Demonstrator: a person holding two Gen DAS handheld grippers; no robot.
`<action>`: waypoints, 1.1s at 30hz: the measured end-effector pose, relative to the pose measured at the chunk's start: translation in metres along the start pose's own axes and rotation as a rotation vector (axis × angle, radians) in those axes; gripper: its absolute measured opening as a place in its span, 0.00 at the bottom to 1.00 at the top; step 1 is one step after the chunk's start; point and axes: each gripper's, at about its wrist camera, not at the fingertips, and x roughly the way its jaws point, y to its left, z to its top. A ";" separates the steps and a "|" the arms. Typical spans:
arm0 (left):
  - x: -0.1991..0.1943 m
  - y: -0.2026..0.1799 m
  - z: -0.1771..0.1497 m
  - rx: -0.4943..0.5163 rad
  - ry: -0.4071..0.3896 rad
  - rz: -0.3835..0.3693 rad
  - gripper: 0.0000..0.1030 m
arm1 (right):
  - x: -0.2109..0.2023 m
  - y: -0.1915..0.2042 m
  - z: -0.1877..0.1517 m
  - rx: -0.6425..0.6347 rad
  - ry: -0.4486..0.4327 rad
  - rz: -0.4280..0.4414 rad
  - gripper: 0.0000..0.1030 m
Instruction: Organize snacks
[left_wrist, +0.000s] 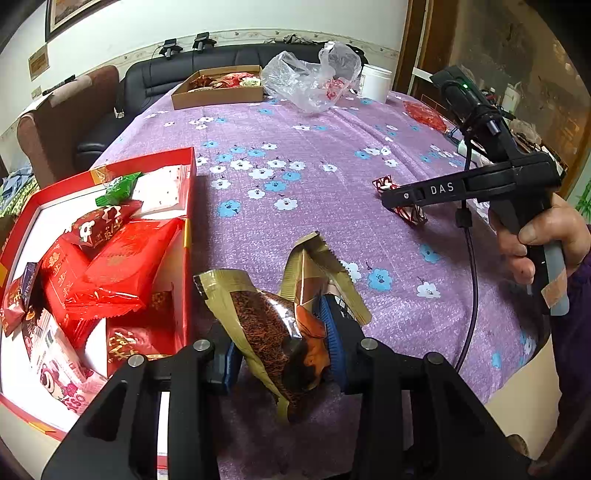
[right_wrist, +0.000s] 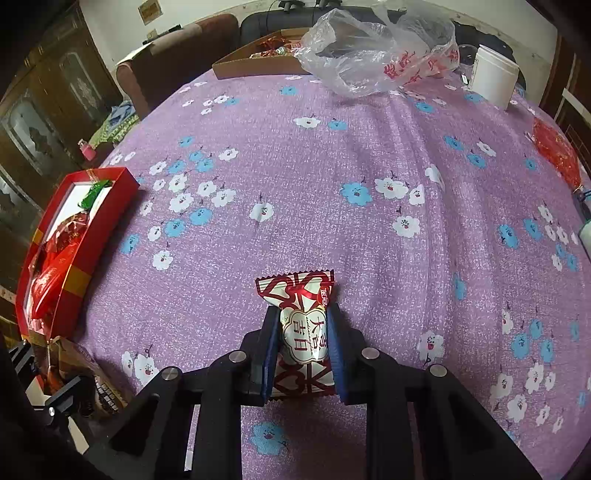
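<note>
Two snacks are in hand over a bench (right_wrist: 332, 177) draped in a purple flowered cloth. The left gripper (left_wrist: 284, 354) has its fingers pinched on a gold packet (left_wrist: 266, 325), crumpled and held just right of the red box (left_wrist: 190, 236), which is already crowded with red wrappers. The right gripper (right_wrist: 303, 350) has its fingers closed on the middle of a red-and-white candy (right_wrist: 303, 332), low over the cloth near the bench's front and well apart from the box.

The step in hand looks to be carrying both snacks to the box. Done well, the gold packet should go over the box wall before the fingers part, aimed at a gap among the wrappers. The candy's squeeze across its middle looks sound; it should be kept level while crossing left.

At the far edge stand a cardboard tray (right_wrist: 258, 68), a plastic bag (right_wrist: 369, 55) and a white jar (right_wrist: 495, 75).
</note>
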 end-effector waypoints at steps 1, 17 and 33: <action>0.000 0.000 0.000 -0.002 -0.001 0.001 0.36 | 0.000 0.000 0.000 -0.002 -0.002 0.002 0.25; 0.000 -0.004 -0.002 -0.004 -0.018 0.018 0.36 | 0.001 0.002 0.000 -0.026 0.000 -0.006 0.25; 0.003 -0.007 0.002 0.005 -0.019 0.005 0.36 | -0.001 0.002 -0.001 -0.021 -0.006 -0.008 0.24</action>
